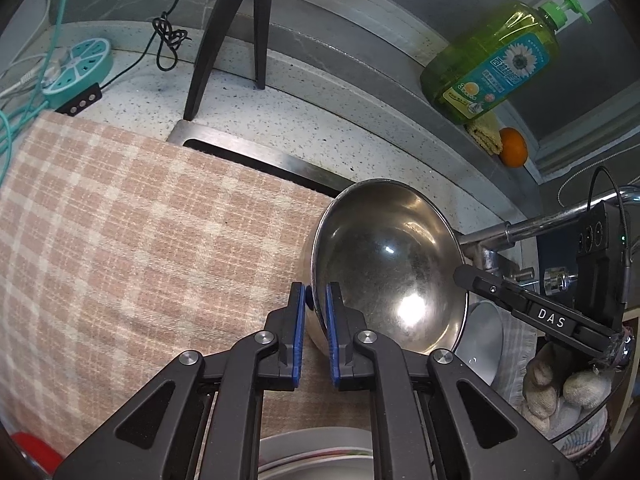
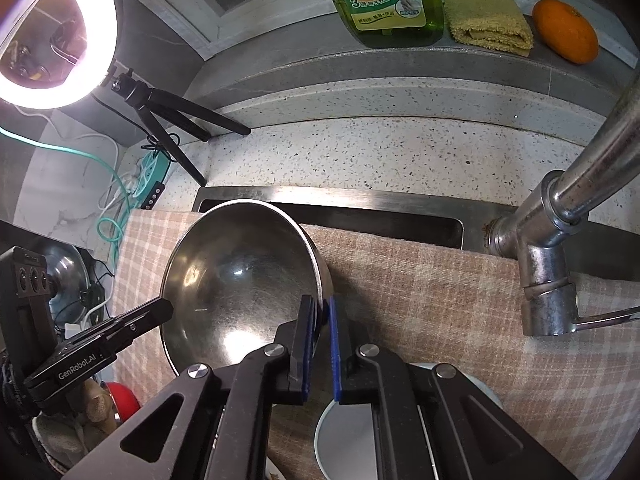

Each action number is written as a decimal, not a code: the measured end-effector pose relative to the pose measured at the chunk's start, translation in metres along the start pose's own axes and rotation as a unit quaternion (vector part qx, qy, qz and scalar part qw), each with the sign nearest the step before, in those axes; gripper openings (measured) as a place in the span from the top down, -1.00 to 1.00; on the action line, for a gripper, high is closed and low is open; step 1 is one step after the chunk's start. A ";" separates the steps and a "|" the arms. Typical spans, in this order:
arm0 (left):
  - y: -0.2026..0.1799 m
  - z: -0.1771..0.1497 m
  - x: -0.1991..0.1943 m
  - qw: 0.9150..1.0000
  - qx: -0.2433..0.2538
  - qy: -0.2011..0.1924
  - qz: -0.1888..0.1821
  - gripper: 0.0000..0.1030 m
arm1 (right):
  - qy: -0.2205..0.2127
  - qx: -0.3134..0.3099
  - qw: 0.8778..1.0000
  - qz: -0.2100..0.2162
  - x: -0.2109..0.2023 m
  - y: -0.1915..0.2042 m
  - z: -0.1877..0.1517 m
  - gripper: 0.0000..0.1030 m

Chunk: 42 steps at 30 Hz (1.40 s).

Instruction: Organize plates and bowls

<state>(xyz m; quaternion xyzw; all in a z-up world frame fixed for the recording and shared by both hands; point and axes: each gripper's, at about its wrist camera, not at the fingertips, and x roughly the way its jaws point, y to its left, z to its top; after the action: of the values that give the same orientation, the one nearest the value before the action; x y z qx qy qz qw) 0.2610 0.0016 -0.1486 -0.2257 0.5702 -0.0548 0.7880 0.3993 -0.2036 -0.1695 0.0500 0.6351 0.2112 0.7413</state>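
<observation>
Left wrist: my left claw (image 1: 316, 300) clamped on the steel bowl (image 1: 392, 264) rim, bowl tilted above the checked cloth (image 1: 120, 220). Right wrist: my right claw (image 2: 320, 316) clamped on the opposite rim of the steel bowl (image 2: 236, 280); white bowl (image 2: 344, 440) below.

Looked like a home kitchen, going by the steel sink (image 2: 332, 196) set in speckled stone counter. Chrome faucet (image 2: 560, 216) just right of the sink, green dish soap bottle (image 2: 384, 0), folded yellow cloth (image 2: 488, 24) and an orange (image 2: 566, 30) on the ledge behind it.
</observation>
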 end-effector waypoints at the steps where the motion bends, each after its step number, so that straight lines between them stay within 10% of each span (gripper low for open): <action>1: -0.001 -0.001 0.000 1.000 0.001 -0.001 0.000 0.83 | -0.001 0.000 1.000 -0.001 0.000 0.000 0.000 0.87; 42: 0.091 -0.048 -0.085 0.998 -0.040 -0.040 0.003 0.83 | 0.002 -0.046 0.999 0.016 0.003 0.118 -0.054 0.87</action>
<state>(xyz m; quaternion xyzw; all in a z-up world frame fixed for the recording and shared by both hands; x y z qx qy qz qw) 0.1717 0.0981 -0.1239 -0.2576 0.5405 -0.0205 0.8007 0.3183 -0.1059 -0.1417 0.0260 0.6249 0.2525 0.7383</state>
